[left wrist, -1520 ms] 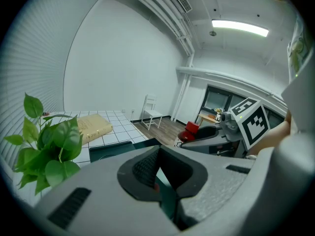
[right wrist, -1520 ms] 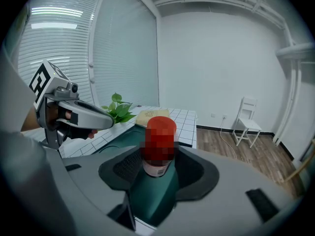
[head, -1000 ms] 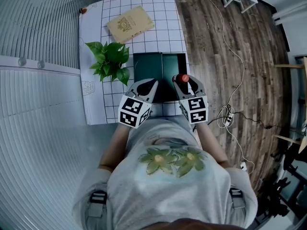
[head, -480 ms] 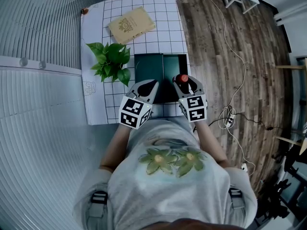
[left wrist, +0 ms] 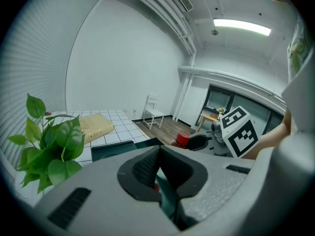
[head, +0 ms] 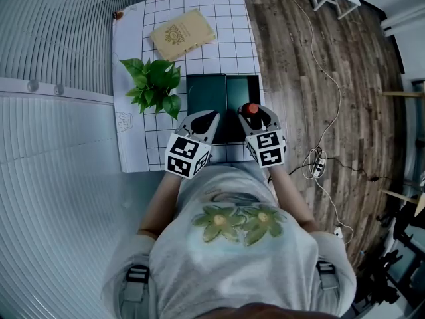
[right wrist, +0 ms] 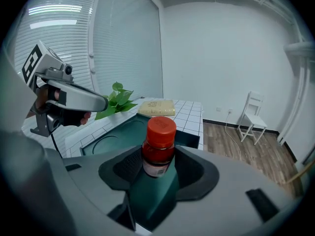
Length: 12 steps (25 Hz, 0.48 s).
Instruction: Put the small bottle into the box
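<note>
The small bottle (right wrist: 158, 140), red liquid under a red cap, stands upright between the pads of my right gripper (right wrist: 159, 157), which is shut on it. In the head view that right gripper (head: 254, 114) holds the bottle (head: 249, 109) over the near right part of the dark green open box (head: 207, 92). The box (right wrist: 117, 132) lies just beyond the bottle, with round recesses in its floor. My left gripper (head: 206, 117) hovers at the box's near left edge. Its jaws (left wrist: 158, 152) are shut with nothing held.
A leafy green plant (head: 154, 85) stands against the box's left side. A tan book (head: 180, 32) lies farther back on the white gridded mat (head: 236, 45). Wooden floor with cables (head: 319, 78) runs along the right. A white chair (right wrist: 253, 117) stands by the far wall.
The right gripper with the bottle has edged slightly left and forward over the box's near edge. The left gripper has hardly moved.
</note>
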### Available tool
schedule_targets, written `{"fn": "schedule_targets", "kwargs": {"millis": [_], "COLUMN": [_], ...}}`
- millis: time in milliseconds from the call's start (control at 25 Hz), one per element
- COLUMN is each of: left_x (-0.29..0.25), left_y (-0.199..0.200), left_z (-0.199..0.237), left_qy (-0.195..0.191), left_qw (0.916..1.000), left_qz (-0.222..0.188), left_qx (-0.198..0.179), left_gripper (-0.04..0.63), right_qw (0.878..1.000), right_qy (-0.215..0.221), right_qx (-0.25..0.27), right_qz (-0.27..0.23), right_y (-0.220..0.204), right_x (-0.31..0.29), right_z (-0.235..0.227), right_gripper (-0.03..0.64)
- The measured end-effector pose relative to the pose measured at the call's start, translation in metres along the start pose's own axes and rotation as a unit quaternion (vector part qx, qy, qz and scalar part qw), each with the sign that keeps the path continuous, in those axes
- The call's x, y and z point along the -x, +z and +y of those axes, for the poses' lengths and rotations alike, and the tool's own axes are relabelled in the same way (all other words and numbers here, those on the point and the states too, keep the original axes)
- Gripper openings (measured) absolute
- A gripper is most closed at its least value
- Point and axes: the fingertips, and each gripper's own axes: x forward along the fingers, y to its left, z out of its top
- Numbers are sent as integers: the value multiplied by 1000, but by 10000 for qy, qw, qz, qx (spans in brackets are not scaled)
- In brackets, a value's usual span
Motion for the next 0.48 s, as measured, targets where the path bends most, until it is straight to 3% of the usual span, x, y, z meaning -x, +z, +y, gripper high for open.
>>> {"fn": "schedule_targets", "kwargs": {"millis": [480], "left_x": [-2], "left_y": [-1], "left_z": [2], "left_qy": [70], "left_qw": [10000], "left_qz": [50], "left_qx": [40], "left_gripper": [6], "right_qw": [9997], "right_qy": [97], "right_qx": [135], "right_qz": [202], "right_y": [-11], "right_x": [-16], "right_z": [0], "right_gripper": [209]}}
